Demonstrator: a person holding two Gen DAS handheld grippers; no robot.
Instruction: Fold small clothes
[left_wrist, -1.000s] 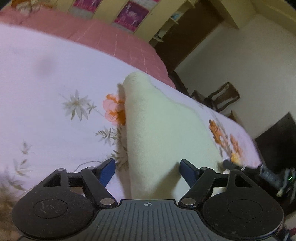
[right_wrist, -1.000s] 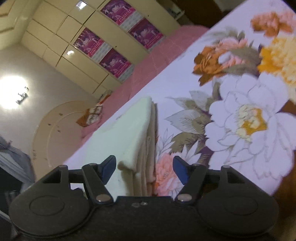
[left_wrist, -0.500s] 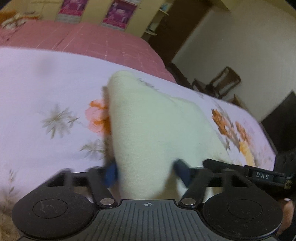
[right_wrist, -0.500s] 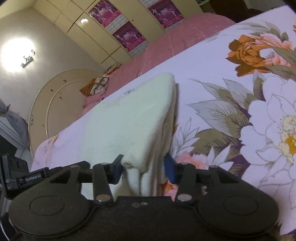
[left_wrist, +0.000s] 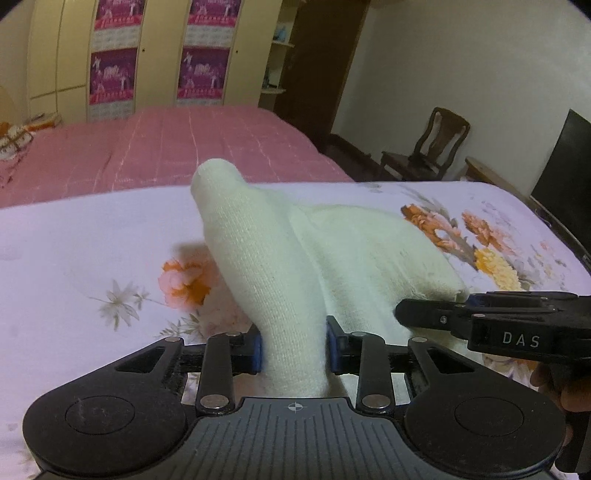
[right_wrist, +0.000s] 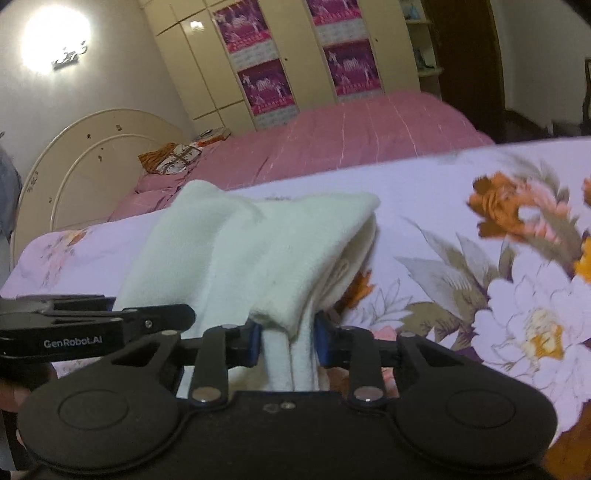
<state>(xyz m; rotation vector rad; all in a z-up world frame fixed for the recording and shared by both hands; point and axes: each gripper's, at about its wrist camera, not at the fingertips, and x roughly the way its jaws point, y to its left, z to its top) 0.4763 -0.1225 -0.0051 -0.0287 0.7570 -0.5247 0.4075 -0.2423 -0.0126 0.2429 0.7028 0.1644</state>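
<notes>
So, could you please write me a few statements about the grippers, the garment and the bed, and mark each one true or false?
1. The left gripper is shut on the garment. True; its jaws have just been closing.
2. The right gripper hangs open, clear of the cloth. False: its pads pinch the garment's near edge, after closing.
3. The garment is dark blue. False: it is cream-white.
4. The garment lies over a floral sheet. True.
5. The quilt behind the sheet is green. False: it is pink.
6. Each gripper shows in the other's view. True.
</notes>
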